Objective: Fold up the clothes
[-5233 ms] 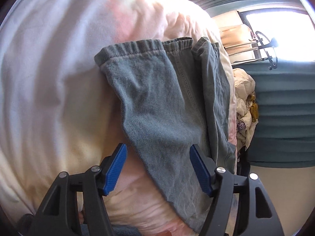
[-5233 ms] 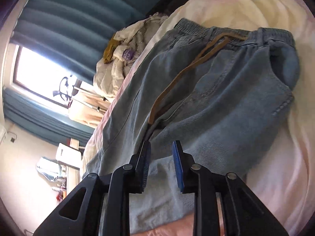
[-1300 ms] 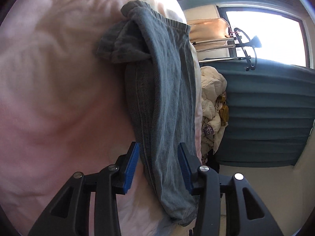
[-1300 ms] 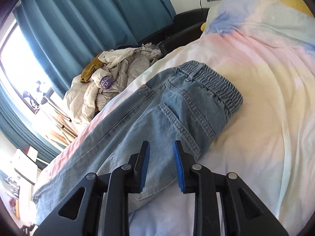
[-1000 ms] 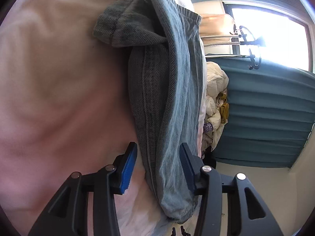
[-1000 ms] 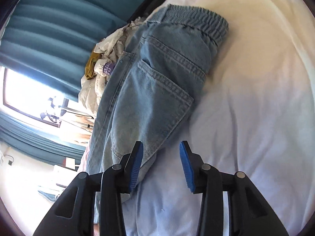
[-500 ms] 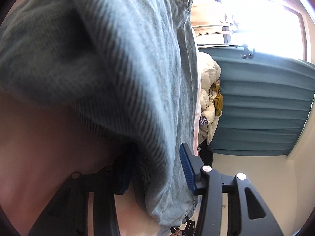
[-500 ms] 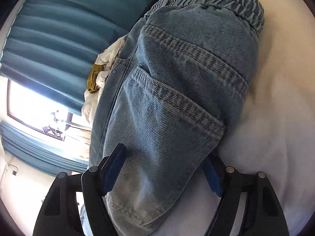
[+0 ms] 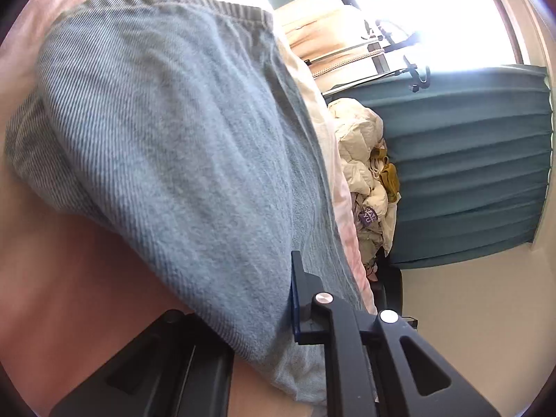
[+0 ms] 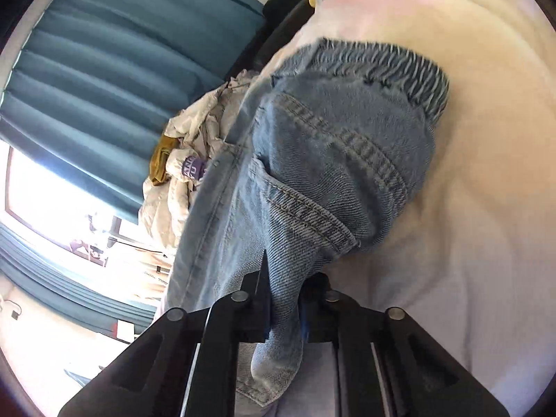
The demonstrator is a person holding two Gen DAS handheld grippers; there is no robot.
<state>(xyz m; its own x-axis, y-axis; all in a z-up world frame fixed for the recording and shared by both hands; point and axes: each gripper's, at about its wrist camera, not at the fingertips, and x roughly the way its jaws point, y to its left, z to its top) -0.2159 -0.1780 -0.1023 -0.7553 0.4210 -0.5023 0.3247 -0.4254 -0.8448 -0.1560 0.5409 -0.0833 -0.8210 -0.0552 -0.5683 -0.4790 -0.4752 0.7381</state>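
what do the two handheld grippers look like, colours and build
Both look alike: the left gripper and right gripper have matte black plastic finger arms with triangular cut-outs, round silver screw heads at the pivots and blue pads lining the jaws. No cables, markings, hand or sleeve show in either wrist view.

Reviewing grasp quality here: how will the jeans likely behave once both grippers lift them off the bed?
The jeans will probably sag between the left gripper and right gripper: the denim already bunches at each pinch. Doubled layers and the thick waistband suggest some weight. The coarse weave should resist slipping.
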